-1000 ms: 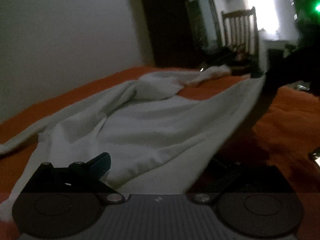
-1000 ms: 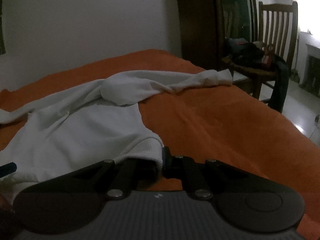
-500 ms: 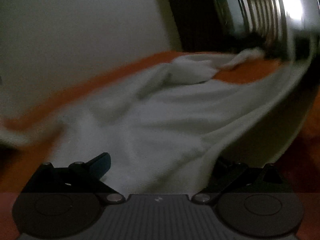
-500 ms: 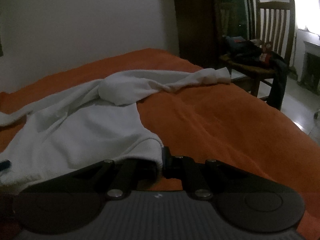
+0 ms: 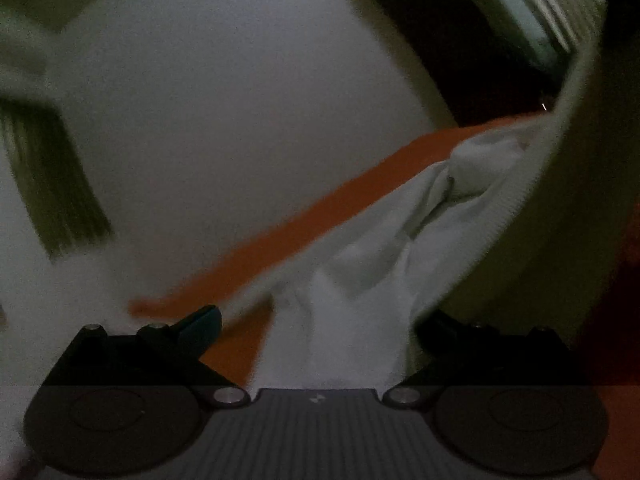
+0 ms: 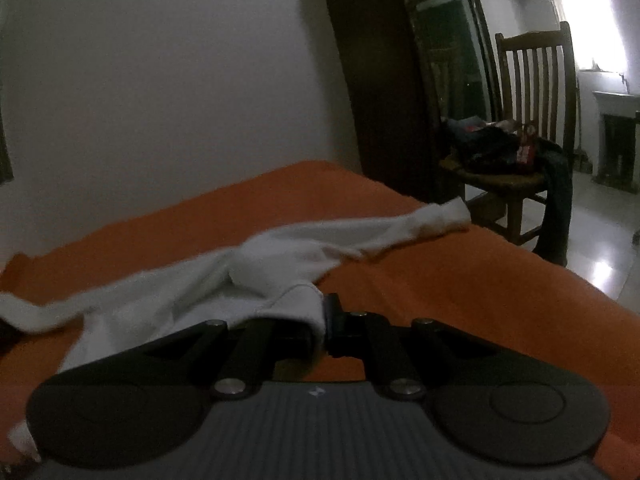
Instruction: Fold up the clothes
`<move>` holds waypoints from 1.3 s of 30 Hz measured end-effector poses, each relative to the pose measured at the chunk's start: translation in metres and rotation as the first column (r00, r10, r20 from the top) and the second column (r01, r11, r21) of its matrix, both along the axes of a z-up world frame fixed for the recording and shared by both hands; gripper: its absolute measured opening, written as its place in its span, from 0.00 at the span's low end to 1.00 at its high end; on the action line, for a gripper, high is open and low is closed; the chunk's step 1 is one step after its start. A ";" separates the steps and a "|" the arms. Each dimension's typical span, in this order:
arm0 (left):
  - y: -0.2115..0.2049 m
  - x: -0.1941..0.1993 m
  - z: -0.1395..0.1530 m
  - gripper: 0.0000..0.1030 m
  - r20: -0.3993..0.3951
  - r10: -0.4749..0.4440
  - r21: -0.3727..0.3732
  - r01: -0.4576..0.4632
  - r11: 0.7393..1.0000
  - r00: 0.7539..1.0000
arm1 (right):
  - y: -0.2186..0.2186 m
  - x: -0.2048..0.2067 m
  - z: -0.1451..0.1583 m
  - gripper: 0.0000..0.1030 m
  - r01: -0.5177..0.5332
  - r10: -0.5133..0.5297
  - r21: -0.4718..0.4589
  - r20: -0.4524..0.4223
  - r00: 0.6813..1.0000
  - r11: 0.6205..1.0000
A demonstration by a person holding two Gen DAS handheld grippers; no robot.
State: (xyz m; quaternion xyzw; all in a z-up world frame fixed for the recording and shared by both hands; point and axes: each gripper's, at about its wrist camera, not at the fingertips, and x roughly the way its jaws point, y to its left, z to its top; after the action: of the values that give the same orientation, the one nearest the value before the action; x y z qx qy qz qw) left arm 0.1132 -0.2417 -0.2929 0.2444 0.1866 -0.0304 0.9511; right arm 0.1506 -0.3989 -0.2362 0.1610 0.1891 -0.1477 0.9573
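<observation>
Both grippers have risen, pulling the white knitted garment (image 6: 280, 256) up off the orange bedspread (image 6: 460, 280).

The right gripper (image 6: 324, 320), at lower centre, is clamped on the hem; the left gripper (image 5: 316, 332) has cloth between wide-set fingers, grip unclear. A wooden slatted chair (image 6: 532, 120) stands at upper right.

Black linkage gripper (image 6: 324, 320) with silver screws, round discs, ribbed grey base.
</observation>
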 end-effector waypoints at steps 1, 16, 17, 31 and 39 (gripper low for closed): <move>0.003 0.003 0.004 1.00 -0.058 0.011 -0.053 -0.015 0.998 0.998 | -0.002 0.000 0.004 0.08 0.003 -0.003 0.008 0.009 1.000 1.000; 0.015 -0.055 0.003 1.00 0.441 -0.085 0.148 0.021 0.989 0.894 | -0.027 0.002 -0.009 0.08 0.005 -0.004 0.061 -0.010 1.000 0.998; 0.016 -0.053 0.011 1.00 0.477 -0.076 0.133 0.013 0.991 0.876 | -0.030 0.003 -0.011 0.08 0.004 -0.003 0.070 -0.018 1.000 0.998; 0.030 -0.001 -0.040 1.00 0.118 0.102 0.207 -0.125 0.970 0.988 | -0.057 0.022 -0.051 0.08 -0.105 0.108 0.025 -0.150 0.983 0.994; 0.080 -0.001 -0.021 1.00 0.219 0.266 0.150 -0.301 0.942 0.939 | -0.053 0.009 -0.073 0.08 -0.130 0.131 0.019 -0.183 0.974 0.991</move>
State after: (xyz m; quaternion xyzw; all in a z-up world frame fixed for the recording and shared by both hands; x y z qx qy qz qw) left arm 0.1122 -0.1612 -0.3136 0.3020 0.1276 0.1487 0.9330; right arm 0.1600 -0.4517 -0.3092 0.1371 0.2873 -0.0982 0.9429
